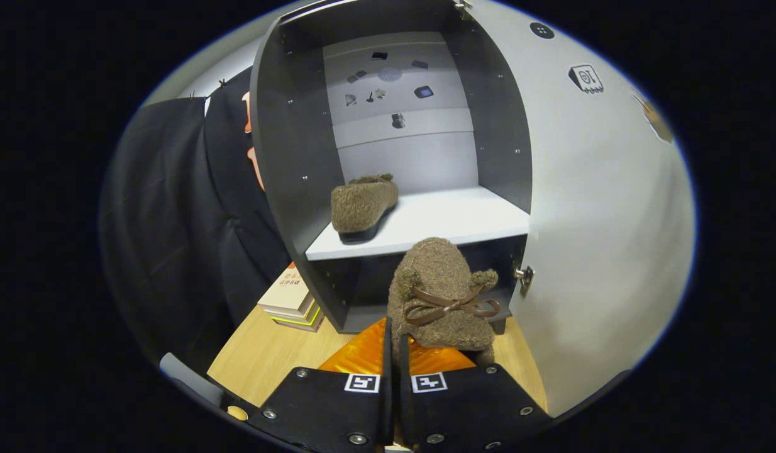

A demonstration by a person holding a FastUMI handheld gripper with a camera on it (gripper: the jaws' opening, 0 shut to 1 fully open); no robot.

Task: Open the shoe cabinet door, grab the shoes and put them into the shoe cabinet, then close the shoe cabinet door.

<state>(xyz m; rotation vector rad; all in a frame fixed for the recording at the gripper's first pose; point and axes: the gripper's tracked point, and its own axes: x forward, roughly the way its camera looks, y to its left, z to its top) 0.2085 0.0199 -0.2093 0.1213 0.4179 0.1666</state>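
Note:
The shoe cabinet [287, 176] stands ahead with its door [602, 207] swung open to the right. One fuzzy brown shoe [361, 206] rests on the left part of the white shelf [451, 223]. My gripper [394, 343] is shut on the second fuzzy brown shoe [441, 296], which has a brown bow. That shoe hangs toe-forward just in front of the cabinet, below the shelf's front edge. The fingers pinch its rear rim and stand almost together.
A small stack of books [293, 299] lies on the wooden tabletop [262, 358] beside the cabinet's left foot. Black cloth hangs to the left. An orange patterned surface [363, 355] lies under the held shoe. The shelf's right half is bare.

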